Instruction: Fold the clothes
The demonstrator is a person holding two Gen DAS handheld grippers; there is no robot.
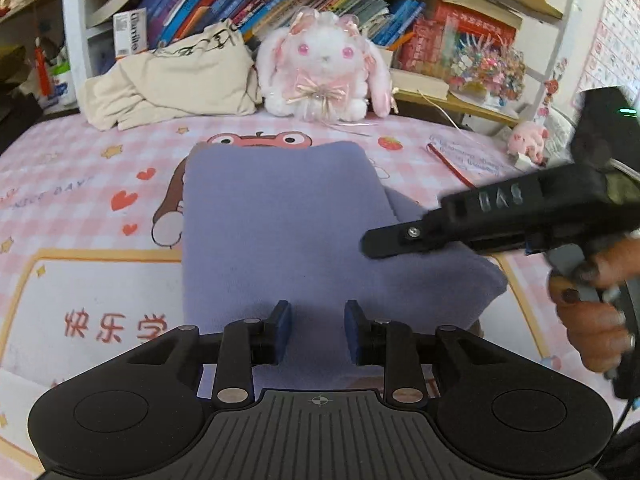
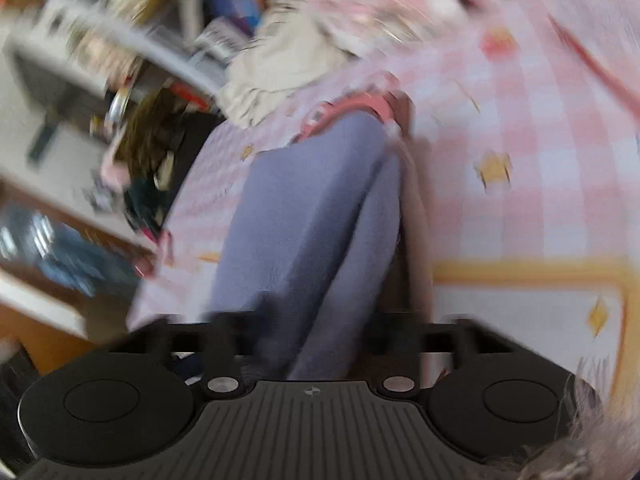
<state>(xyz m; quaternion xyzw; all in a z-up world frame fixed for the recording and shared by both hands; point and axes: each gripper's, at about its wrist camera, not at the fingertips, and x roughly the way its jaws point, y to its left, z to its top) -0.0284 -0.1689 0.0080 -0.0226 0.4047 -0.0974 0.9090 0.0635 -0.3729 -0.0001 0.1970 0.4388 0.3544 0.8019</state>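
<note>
our left tongs (image 1: 318, 330) stand wide and empty over the near edge of the lavender fleece garment (image 1: 280, 224). our right tongs (image 1: 370, 246) reach over its right side; blur hides their gap. the garment lies folded into a neat block on the pink checked worktop (image 1: 80, 184); we judge little remains.

One folded purple garment (image 1: 280, 220) lies at the centre of the frame on one pink checked table (image 1: 80, 184). Two tongs appear: the left tongs (image 1: 318, 330) at the bottom edge and the right tongs (image 1: 384, 240) entering from the right, gripped by one hand (image 1: 592, 312). At the upper centre sits one white plush rabbit (image 1: 324, 68), with one cream cloth bag (image 1: 176, 76) to its left. One small pink plush toy (image 1: 528, 140) lies at the right, and one red pen (image 1: 448, 164) nearby.
</note>
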